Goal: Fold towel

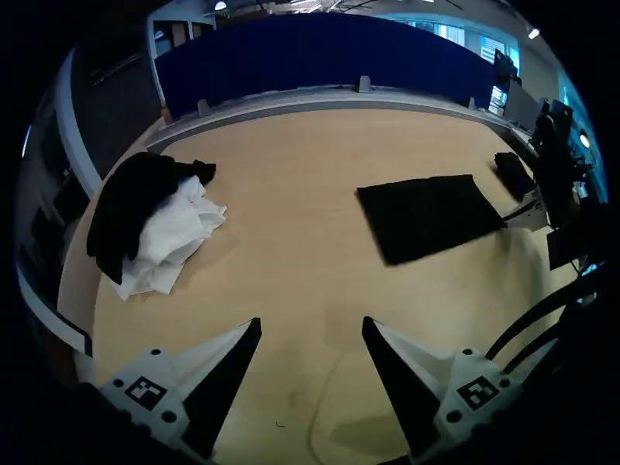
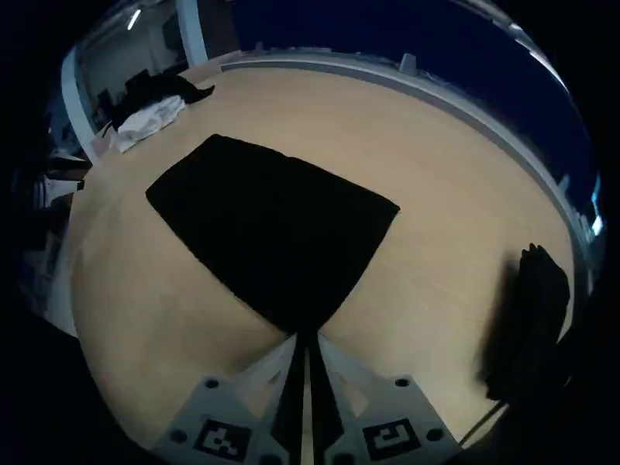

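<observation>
Currently on the table: one black towel (image 1: 430,217) (image 2: 271,240), spread flat; one heap of black and white cloths (image 1: 155,225) (image 2: 147,112); one small dark folded bundle (image 1: 513,172) (image 2: 531,325).

Surface: pale wooden table (image 1: 310,155) with a curved edge. A blue partition (image 1: 325,54) stands behind it, with office fittings beyond.

Tongs, two:
- The left gripper (image 1: 310,333) is spread wide over bare wood, with the towel well ahead and to its right.
- The right gripper (image 2: 306,341) has its fingers pressed together, pinching the towel's near corner.

The heap is well apart from the towel, and the bundle lies near it.
</observation>
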